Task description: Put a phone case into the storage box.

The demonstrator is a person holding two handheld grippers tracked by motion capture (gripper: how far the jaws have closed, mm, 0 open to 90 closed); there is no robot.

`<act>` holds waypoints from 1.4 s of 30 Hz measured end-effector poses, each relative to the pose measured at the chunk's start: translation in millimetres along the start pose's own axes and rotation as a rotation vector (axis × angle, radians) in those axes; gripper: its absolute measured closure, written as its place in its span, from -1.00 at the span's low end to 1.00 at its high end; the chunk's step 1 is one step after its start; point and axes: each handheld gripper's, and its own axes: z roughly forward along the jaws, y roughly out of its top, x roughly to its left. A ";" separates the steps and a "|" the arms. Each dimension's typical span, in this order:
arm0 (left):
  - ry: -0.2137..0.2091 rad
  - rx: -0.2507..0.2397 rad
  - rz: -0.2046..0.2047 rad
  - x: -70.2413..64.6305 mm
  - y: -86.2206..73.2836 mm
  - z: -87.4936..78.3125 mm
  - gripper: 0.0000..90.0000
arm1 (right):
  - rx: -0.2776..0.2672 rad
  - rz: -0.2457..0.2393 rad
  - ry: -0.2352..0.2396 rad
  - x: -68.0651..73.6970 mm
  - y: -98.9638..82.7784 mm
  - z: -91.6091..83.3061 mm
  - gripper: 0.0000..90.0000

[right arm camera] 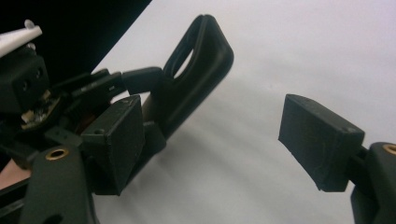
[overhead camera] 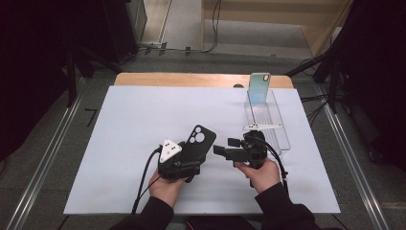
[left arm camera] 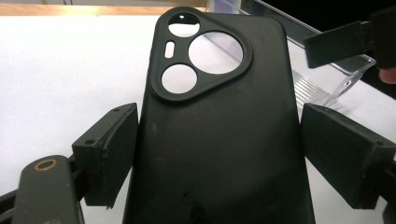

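Note:
A black phone case with a large camera cut-out is held up off the white table, tilted away. My left gripper is shut on its lower part. In the left gripper view the case sits between both pads, which press on its long sides. My right gripper hovers just right of the case, pointing left at it. In the right gripper view its jaws stand open with nothing between them, and the case shows edge-on beyond the left pad.
A clear plastic rack lies at the right of the white table sheet. An iridescent phone case stands upright at the rack's far end. The wooden table edge runs along the back.

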 end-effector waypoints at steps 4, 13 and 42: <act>-0.003 -0.014 -0.008 -2.2 -1.5 1.9 -0.68 | -0.010 0.024 0.006 0.1 3.6 4.9 -0.54; -0.001 -0.053 -0.014 -5.7 -6.0 4.7 -0.68 | -0.013 0.027 0.005 1.8 8.7 16.3 -0.53; -0.036 -0.117 -0.060 -15.3 -6.4 -1.0 -0.68 | -0.020 0.143 0.126 -5.6 25.6 35.1 0.10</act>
